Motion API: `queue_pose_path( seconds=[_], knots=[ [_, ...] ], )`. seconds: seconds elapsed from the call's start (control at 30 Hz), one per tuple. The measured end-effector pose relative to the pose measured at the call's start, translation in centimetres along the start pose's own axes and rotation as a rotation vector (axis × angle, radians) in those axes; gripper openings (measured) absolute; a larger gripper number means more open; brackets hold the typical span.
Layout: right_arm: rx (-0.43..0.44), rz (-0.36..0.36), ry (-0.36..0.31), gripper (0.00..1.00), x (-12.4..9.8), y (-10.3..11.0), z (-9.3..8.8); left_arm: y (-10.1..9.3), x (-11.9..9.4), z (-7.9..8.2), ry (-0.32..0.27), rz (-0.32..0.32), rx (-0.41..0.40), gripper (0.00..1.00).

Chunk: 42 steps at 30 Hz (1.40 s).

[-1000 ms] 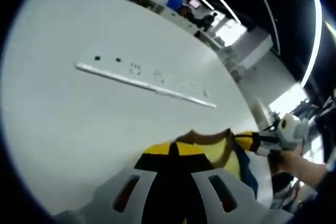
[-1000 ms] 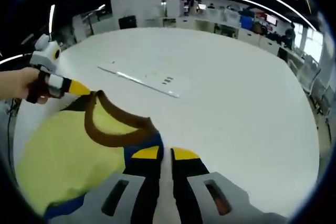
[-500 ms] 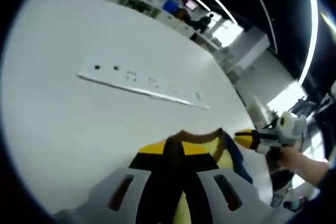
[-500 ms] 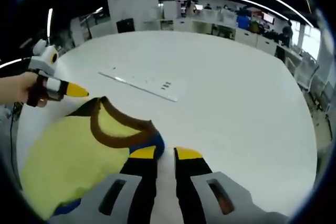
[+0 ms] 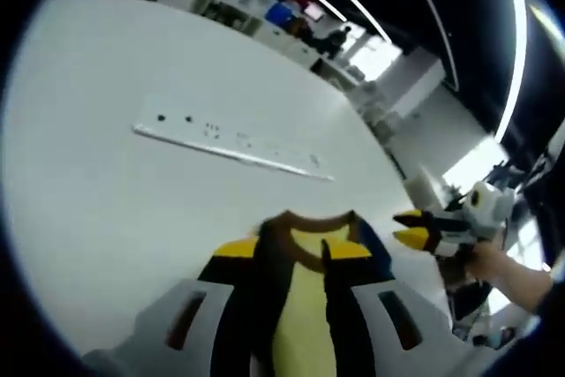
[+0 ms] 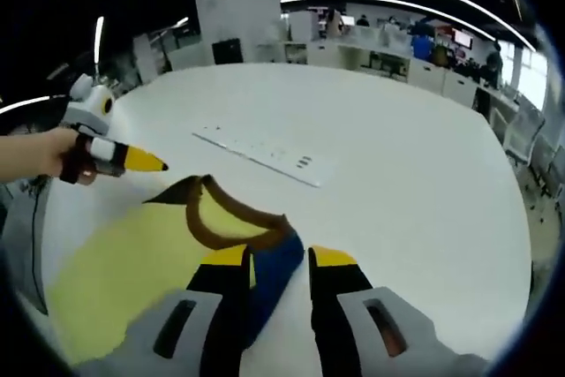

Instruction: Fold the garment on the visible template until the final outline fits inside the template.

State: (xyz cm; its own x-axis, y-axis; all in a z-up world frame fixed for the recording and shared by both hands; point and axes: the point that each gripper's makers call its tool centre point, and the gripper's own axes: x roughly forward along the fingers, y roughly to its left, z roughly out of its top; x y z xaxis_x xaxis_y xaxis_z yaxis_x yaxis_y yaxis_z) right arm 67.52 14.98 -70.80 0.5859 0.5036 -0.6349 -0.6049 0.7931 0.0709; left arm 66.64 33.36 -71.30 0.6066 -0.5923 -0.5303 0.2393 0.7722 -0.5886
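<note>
Lying flat, the yellow garment points its brown collar toward the template.

Bright ceiling strips — soft blur (fisheye-warped).

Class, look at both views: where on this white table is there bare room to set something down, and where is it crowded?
Bare table lies right of the flat white strip and beyond it. Crowded: the yellow garment near the left gripper and under the right gripper.
</note>
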Motion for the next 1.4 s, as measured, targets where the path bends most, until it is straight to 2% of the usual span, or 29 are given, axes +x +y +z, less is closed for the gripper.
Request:
queue_pose_path(
  seconds=[0.5, 0.9, 1.4],
  knots=[
    [0.008, 0.025, -0.031, 0.37, -2.9, 2.1, 1.1, -1.8, -3.0, -0.5, -0.011, -0.025, 0.021, 0.37],
    [-0.024, 0.045, -0.089, 0.43, -6.7, 5.1, 2.5, -4.3, -6.3, -1.3, -0.040, -0.058, 0.038, 0.43],
    [0.009, 0.024, -0.130, 0.54, -10.5, 7.1, 1.6, -6.3, -9.9, -2.5, -0.071, -0.083, 0.068, 0.49]
  ],
)
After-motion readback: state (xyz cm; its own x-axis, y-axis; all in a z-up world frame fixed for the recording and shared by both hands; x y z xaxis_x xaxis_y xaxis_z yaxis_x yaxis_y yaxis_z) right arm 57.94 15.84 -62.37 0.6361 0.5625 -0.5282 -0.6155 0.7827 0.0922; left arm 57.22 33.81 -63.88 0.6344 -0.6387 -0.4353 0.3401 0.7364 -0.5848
